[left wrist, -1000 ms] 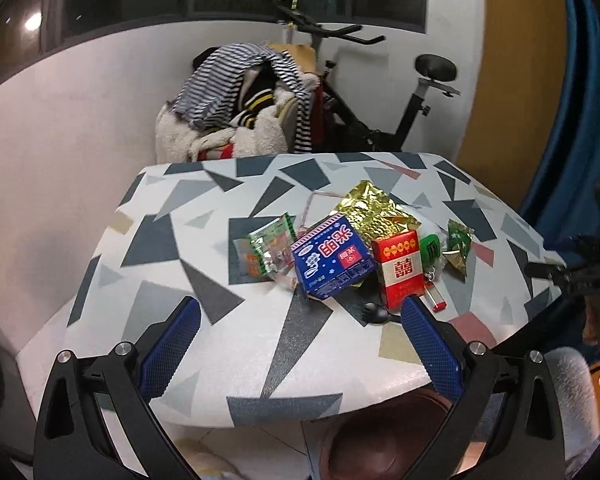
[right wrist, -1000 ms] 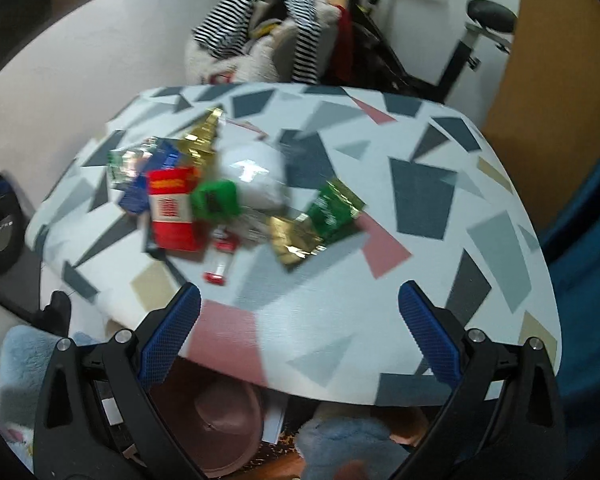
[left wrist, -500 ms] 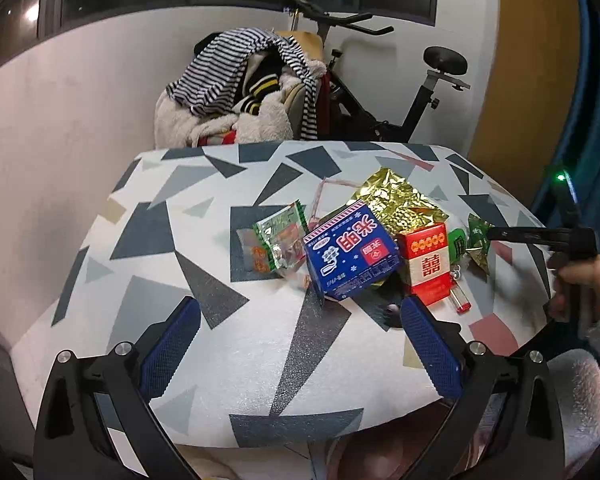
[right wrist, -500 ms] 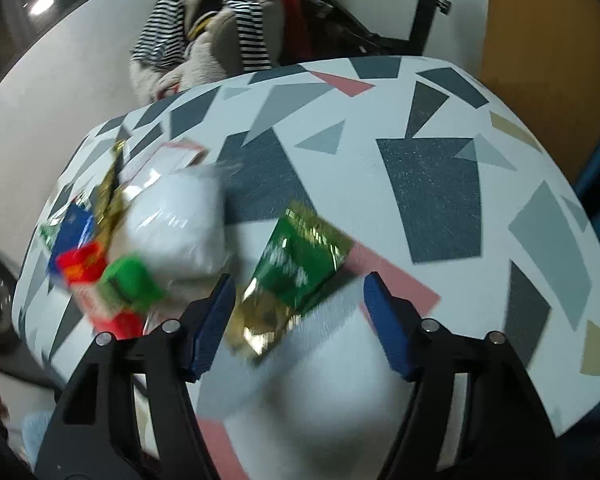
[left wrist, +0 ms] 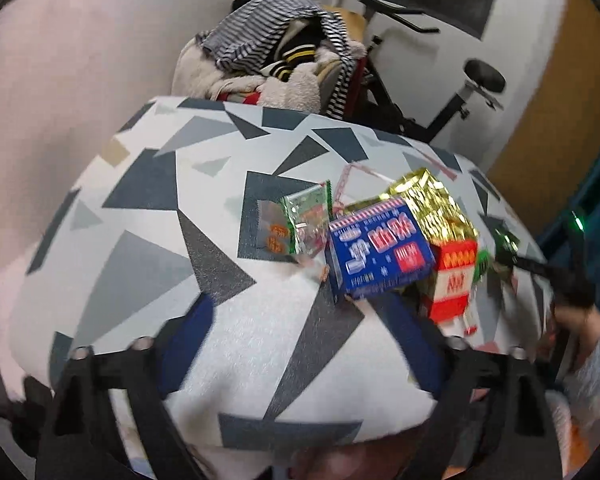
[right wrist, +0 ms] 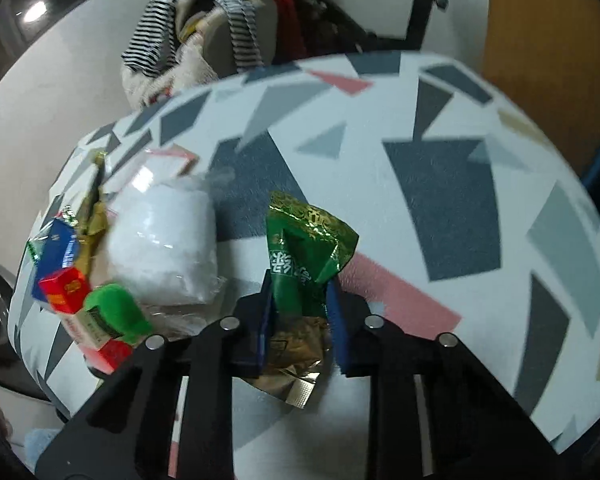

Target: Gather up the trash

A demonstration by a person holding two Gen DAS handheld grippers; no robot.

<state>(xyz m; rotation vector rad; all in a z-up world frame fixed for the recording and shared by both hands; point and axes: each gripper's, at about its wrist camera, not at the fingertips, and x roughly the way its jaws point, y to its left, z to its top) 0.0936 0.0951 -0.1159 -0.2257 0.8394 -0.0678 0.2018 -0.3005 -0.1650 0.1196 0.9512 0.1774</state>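
A pile of trash lies on the patterned table [left wrist: 140, 264]: a blue box [left wrist: 376, 252], a red box [left wrist: 452, 284], a gold foil bag [left wrist: 432, 204] and a clear green snack wrapper [left wrist: 300, 220]. My left gripper [left wrist: 300, 344] is open over the table's near edge, short of the blue box. My right gripper [right wrist: 298, 308] is shut on a green and gold foil packet [right wrist: 304, 256]. Left of it lie a white plastic-wrapped bundle [right wrist: 164, 248], a green-capped item [right wrist: 116, 312] and the red box [right wrist: 64, 288].
A chair piled with striped clothes [left wrist: 276, 60] and an exercise bike [left wrist: 460, 92] stand behind the table. A brownish bin [left wrist: 320, 460] sits below the table's near edge. The person's right hand and sleeve [left wrist: 588, 344] show at the right.
My right gripper moved forward over the table and closed on the green foil packet. My left gripper moved forward over the table edge toward the blue box, still open.
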